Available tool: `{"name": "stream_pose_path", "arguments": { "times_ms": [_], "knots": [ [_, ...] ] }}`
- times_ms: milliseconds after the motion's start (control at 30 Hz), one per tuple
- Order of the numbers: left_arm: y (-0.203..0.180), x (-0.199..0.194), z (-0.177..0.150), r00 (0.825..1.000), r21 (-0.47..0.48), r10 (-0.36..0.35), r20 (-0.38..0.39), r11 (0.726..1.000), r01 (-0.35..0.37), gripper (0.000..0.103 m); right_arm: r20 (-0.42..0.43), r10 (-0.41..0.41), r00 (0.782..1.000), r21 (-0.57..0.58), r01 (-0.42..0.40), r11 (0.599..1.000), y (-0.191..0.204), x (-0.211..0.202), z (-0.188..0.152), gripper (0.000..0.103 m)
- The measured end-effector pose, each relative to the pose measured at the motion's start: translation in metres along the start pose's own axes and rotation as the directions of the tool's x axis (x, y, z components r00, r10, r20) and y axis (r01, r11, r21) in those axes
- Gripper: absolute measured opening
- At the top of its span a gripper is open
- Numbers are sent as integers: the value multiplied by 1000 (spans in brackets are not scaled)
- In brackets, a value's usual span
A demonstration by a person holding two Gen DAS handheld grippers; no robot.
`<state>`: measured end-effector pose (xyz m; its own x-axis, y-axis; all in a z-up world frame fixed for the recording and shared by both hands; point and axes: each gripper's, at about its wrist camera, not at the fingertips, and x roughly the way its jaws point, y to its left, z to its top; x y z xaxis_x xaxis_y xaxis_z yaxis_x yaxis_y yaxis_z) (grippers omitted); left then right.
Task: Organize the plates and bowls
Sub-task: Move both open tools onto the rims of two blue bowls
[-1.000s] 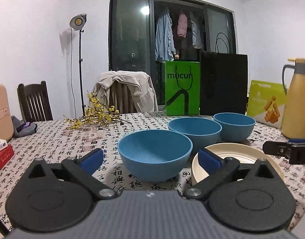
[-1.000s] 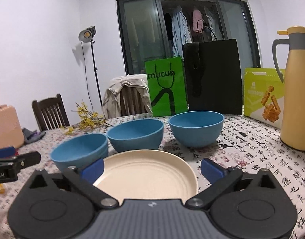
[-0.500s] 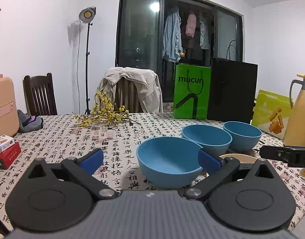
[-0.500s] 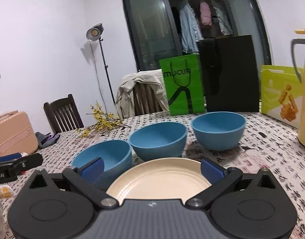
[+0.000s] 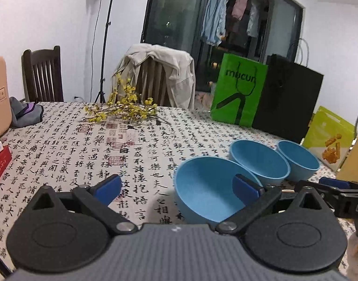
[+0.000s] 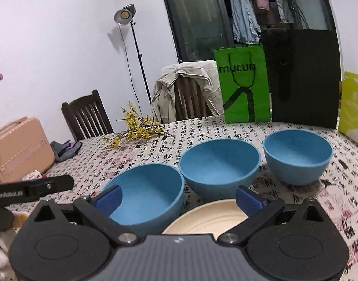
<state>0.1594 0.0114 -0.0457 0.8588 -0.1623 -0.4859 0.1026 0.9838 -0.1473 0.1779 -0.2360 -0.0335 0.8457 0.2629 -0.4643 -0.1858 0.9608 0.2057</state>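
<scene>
Three blue bowls in a diagonal row on the desk [image 6: 342, 210] with its calligraphy-print cloth: nearest bowl [image 6: 146, 201], middle bowl [image 6: 218, 166], far bowl [image 6: 298, 157], each apart, not yet nested, probably so laid out for stacking one by one. Cream plate [image 6: 211, 217] just in front of the right gripper [image 6: 177, 197], jaws wide apart and empty, seemingly lined up to take the plate rim. Left gripper [image 5: 176, 187] also spread and empty, beside the nearest bowl, perhaps ready for lifting it; yellow flower sprig [image 5: 122, 110] and green paper bag [image 5: 239, 91] well behind.
</scene>
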Motion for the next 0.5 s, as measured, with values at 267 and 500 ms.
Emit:
{"name": "stream_pose_path", "arguments": {
  "times_ms": [267, 500],
  "knots": [
    [3, 28, 15, 998, 34, 41, -44, 999, -39, 103, -71, 8, 997, -2, -8, 1000, 11, 31, 13, 103],
    [6, 56, 24, 995, 42, 58, -86, 998, -54, 103, -121, -10, 993, 0, 10, 1000, 12, 54, 19, 103]
  ]
}}
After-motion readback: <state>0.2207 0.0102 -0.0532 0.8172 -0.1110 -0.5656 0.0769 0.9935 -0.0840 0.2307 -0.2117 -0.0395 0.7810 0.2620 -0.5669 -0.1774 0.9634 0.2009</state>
